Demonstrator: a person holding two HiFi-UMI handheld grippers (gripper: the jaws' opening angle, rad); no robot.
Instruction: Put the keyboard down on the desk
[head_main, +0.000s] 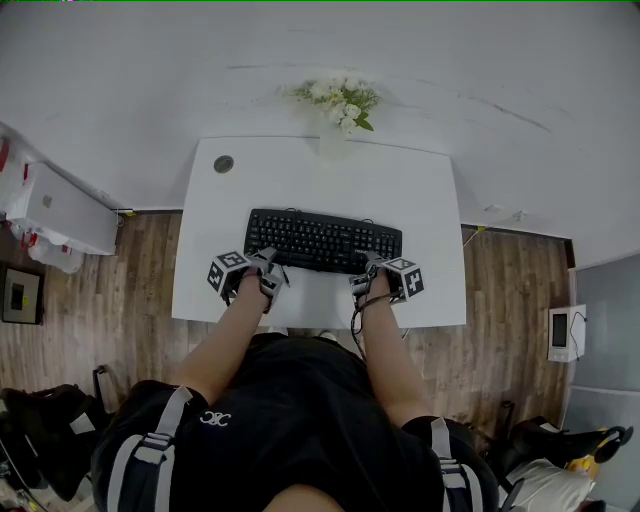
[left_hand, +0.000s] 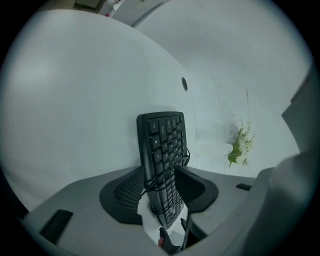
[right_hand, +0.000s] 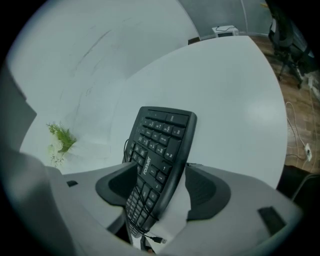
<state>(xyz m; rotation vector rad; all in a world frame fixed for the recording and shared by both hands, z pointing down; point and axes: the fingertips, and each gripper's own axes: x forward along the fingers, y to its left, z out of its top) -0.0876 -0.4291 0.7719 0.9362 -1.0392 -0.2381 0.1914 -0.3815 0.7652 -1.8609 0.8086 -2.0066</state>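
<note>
A black keyboard (head_main: 323, 241) lies flat on the white desk (head_main: 300, 170), its cable wound around it. My left gripper (head_main: 268, 262) is at its front left corner and my right gripper (head_main: 368, 268) at its front right corner. In the left gripper view the keyboard (left_hand: 162, 145) runs between the jaws of the left gripper (left_hand: 160, 187), with bare desk showing beside the left pad. In the right gripper view the keyboard (right_hand: 160, 140) sits between the jaws of the right gripper (right_hand: 160, 187), with a gap at the right pad. Both grippers stand open.
White flowers (head_main: 342, 100) stand at the desk's back edge, against the wall. A round cable hole (head_main: 223, 164) is in the back left corner. A white cabinet (head_main: 60, 205) stands left of the desk on the wooden floor. A small white device (head_main: 562, 332) is at the right.
</note>
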